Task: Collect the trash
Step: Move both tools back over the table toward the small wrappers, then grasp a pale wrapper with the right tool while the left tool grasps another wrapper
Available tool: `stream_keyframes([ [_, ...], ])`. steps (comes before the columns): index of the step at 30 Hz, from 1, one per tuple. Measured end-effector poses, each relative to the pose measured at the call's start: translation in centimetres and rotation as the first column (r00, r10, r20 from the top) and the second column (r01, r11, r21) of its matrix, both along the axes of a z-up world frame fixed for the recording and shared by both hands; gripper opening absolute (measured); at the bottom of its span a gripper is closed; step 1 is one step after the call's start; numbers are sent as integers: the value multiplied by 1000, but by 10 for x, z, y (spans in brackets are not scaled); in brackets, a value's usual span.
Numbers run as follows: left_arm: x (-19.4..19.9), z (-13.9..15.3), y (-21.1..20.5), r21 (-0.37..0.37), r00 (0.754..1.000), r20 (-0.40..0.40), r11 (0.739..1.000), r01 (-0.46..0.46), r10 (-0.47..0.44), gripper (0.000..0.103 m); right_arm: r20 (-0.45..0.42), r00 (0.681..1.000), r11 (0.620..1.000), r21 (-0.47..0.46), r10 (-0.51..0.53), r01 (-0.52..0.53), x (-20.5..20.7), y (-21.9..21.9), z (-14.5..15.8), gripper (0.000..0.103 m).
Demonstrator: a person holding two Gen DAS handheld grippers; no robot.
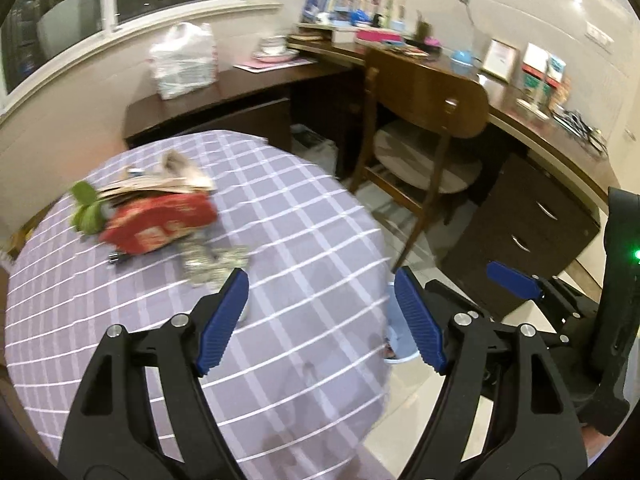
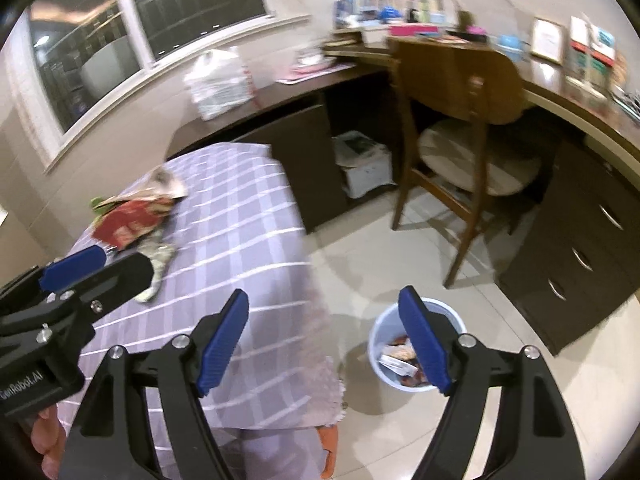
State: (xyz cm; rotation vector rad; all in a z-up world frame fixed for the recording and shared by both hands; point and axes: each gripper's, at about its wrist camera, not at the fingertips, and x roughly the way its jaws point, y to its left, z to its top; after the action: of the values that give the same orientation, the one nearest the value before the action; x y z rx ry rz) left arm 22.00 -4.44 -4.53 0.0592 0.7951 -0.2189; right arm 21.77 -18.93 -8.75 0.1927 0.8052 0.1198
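Both grippers stand wide with nothing between the pads: the left gripper [image 1: 320,316] over the checked tablecloth [image 1: 280,240], the right gripper [image 2: 324,332] beside it. The trash pile [image 1: 156,216] (red packet, papers, something green) lies at ten o'clock; the bin [image 2: 416,344] at four o'clock holds wrappers.

Your trash pile [image 1: 160,216] lies far left on the table [image 2: 248,240]; the wastebasket [image 2: 416,320] stands on the floor right of it, the chair [image 2: 460,120] beyond.

Left tongs [image 1: 322,300] gape empty above checked tablecloth [image 1: 304,240]; trash pile [image 1: 156,216] beyond.
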Motion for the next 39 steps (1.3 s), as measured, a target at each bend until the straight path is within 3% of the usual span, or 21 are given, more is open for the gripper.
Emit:
stream_keyframes([
  [12,-23,12,116,4,973,39,974,-227,227,78,-3,979,977,-57,205,-205,20,113,8,78],
  [21,-28,-11,190,17,936,-9,936,-352,353,78,-61,968,965,-81,245,-249,41,155,-8,78],
  [27,-23,-30,217,12,915,-57,917,-398,398,78,-118,960,960,-98,252,-264,62,168,-26,78],
  [31,-17,-41,222,16,911,-84,915,-404,404,78,-102,966,950,-184,237,-252,72,178,-35,77],
  [34,-10,-45,220,9,912,-103,918,-397,396,78,-74,967,946,-202,242,-253,77,179,-36,68],
  [36,-5,-44,215,-2,918,-111,924,-383,380,78,-70,970,952,-186,233,-242,81,172,-33,23],
  [39,6,-43,202,-20,934,-121,940,-342,337,79,-99,966,965,-82,240,-248,90,153,-32,15],
])
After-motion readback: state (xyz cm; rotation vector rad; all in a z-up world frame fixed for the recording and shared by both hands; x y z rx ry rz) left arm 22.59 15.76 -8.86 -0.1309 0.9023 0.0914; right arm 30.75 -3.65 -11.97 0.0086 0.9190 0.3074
